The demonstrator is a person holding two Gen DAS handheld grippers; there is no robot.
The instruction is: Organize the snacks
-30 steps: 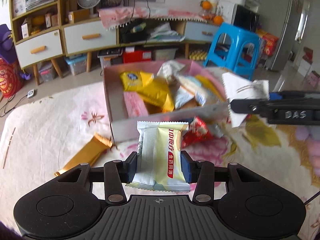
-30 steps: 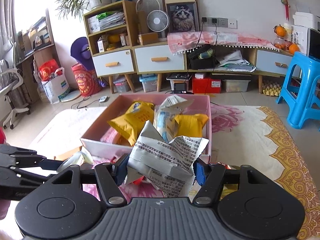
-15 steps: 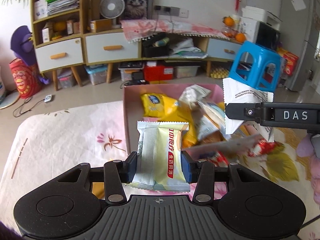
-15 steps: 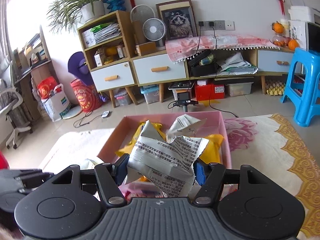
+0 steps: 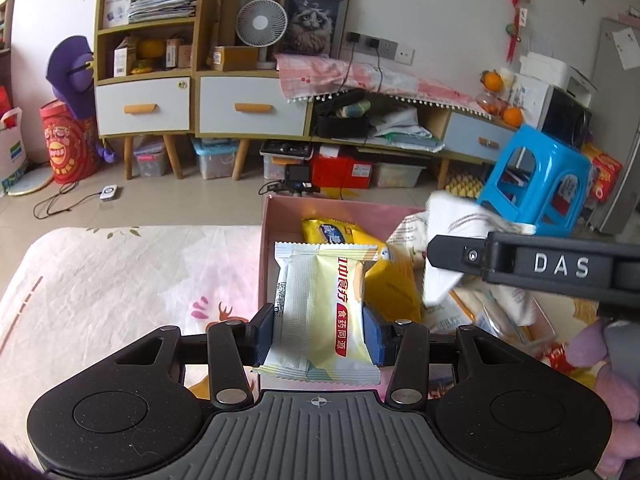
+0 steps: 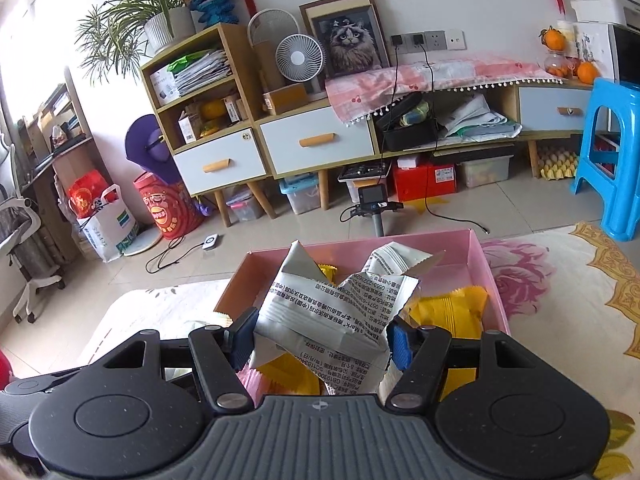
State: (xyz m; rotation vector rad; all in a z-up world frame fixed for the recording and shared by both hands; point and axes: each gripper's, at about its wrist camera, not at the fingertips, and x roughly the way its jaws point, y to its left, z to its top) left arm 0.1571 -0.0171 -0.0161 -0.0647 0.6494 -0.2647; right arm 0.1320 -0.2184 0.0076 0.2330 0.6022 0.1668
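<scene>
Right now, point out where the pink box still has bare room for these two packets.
Bare floor shows along the pink box left wall, beside the yellow bag, and at its far right corner in the right wrist view. The middle is crowded with packets.

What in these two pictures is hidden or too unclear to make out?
- Left wrist view: the white packet is motion-blurred; the right gripper covers part of it.
- Right wrist view: the pink box floor is hidden by the printed white packet.
- Left wrist view: the red wrapper is too small to read.
</scene>
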